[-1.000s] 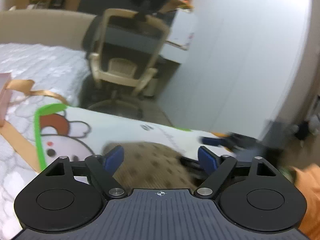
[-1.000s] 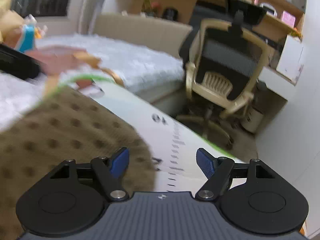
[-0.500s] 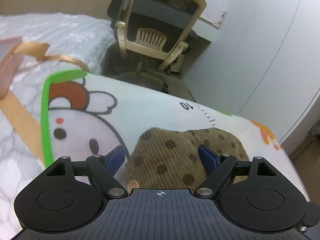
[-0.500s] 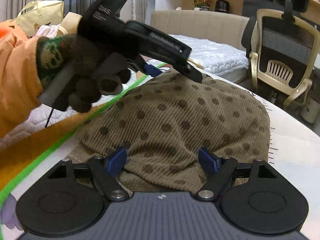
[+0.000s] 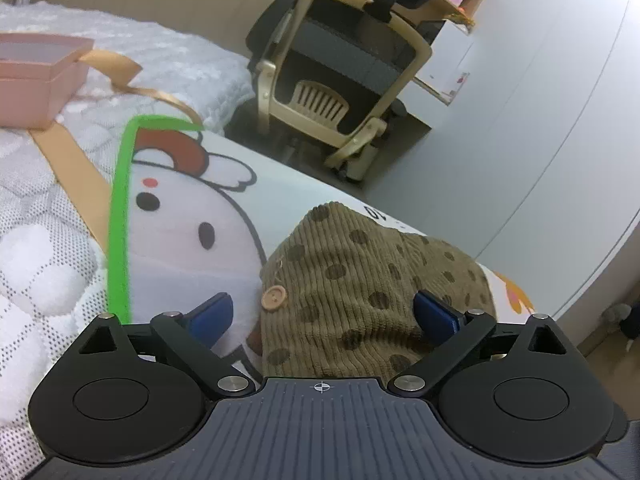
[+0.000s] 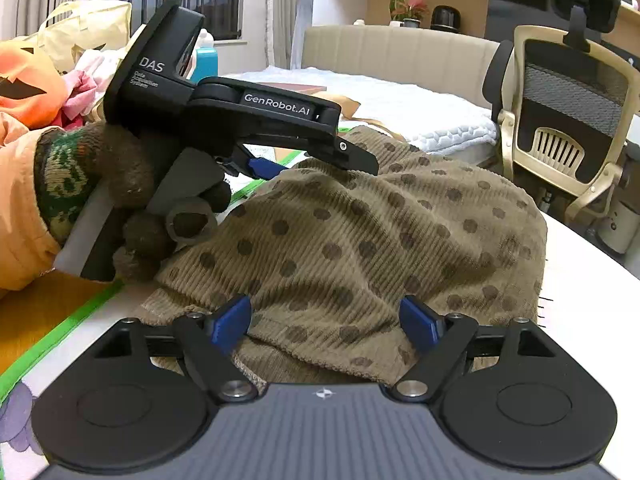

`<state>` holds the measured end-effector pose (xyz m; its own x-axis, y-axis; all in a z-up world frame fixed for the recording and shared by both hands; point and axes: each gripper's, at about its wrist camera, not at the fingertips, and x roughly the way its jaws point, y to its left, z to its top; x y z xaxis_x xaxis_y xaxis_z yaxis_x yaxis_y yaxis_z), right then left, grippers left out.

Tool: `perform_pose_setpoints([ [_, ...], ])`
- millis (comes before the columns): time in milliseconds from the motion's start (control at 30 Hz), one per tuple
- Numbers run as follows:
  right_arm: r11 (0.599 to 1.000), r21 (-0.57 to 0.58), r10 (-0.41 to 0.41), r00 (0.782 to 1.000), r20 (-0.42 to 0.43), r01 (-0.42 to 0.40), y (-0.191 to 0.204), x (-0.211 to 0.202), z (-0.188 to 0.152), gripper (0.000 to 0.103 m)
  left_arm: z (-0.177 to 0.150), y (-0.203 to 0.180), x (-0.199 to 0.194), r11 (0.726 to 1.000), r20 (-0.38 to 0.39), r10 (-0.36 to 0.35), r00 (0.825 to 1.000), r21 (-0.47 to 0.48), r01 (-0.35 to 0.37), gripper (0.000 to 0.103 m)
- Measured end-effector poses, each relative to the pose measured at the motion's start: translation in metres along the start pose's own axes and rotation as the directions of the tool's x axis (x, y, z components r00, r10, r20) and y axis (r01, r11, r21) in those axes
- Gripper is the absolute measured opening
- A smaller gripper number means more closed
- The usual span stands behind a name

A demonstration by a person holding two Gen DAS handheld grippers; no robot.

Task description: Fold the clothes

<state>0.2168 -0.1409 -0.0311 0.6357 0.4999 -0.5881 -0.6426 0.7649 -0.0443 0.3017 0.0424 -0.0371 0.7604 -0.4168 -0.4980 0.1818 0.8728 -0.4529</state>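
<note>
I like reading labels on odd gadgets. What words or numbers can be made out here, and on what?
"DAS": left gripper, upper housing.
"GenRobot.AI": same gripper, along its arm.
Small lines under "DAS": too small to read.
Upside-down number, apparently "10", by tick marks: printed mat, beside the brown dotted garment.

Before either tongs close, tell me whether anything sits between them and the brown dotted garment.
Nothing visible does. The garment already lies between the open left tongs and the open right tongs, on the cartoon mat.

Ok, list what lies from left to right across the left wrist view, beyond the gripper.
pink box → green mat border → wooden button → brown dotted garment → office chair → white wardrobe wall
</note>
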Motion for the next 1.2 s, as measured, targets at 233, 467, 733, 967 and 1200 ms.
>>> perform_pose_setpoints([
  [233, 0.999, -0.049, 0.013, 0.993, 0.12, -0.007, -0.004, -0.025, 0.025, 0.082, 0.004, 0.001, 0.001, 1.0, -0.01, 0.006, 1.0, 0.015, -0.006, 0.102],
  [467, 1.0, 0.008, -0.011, 0.999, -0.034, 0.011, -0.015, 0.013, 0.007, 0.084, 0.009, 0.008, -0.022, 0.999, -0.009, -0.035, 0.999, -0.03, 0.035, 0.101],
  [733, 0.996, 0.036, 0.078, 0.996, -0.038, -0.077, -0.053, -0.026, 0.026, 0.084, -0.015, 0.003, -0.021, 0.994, -0.155, -0.107, 0.982, -0.018, 0.105, 0.101],
  [967, 0.942, 0.335, -0.021, 0.996, 0.083, -0.008, -0.124, -0.004, 0.07, 0.085, -0.025, -0.021, -0.018, 0.99, -0.159, 0.002, 0.987, 0.137, 0.02, 0.101],
  [1200, 0.957, 0.253, -0.134, 0.99, -0.044, 0.141, -0.13, 0.074, 0.06, 0.103, -0.031, -0.026, -0.024, 0.985, -0.158, 0.017, 0.987, 0.17, 0.01, 0.102],
])
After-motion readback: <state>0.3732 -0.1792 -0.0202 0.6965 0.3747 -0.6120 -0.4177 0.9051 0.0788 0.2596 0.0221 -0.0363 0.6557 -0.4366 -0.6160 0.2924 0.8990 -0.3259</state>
